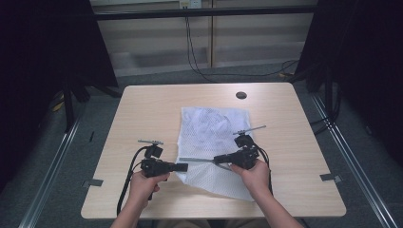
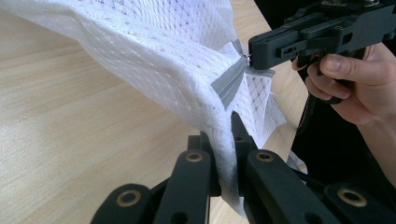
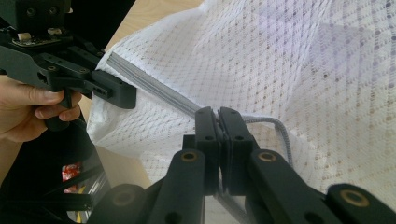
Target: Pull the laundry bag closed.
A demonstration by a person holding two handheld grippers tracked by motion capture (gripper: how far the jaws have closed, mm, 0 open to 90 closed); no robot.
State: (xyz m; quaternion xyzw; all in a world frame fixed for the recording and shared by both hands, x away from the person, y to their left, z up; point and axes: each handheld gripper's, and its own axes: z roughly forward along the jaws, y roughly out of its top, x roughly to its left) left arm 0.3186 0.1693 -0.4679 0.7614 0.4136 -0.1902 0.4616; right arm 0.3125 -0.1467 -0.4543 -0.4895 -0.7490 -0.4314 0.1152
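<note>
A white mesh bag (image 1: pixel 214 128) lies spread on the middle of the table (image 1: pixel 142 109), its near edge lifted between the two grippers. My left gripper (image 1: pixel 183 167) is shut on the bag's near-left corner; in the left gripper view the mesh (image 2: pixel 163 46) is pinched between its jaws (image 2: pixel 225 140). My right gripper (image 1: pixel 216 159) is shut on the end of the grey zipper strip (image 1: pixel 197 160) that runs between both grippers. The right gripper view has the strip (image 3: pixel 149 86) leading into the closed jaws (image 3: pixel 218 116), with a grey cord (image 3: pixel 280 130) looping out beside them.
A round dark grommet (image 1: pixel 241 95) sits near the table's far edge. Black curtains hang at both sides, and cables (image 1: pixel 195 57) run over the floor behind the table. Bare wood lies to the left and right of the bag.
</note>
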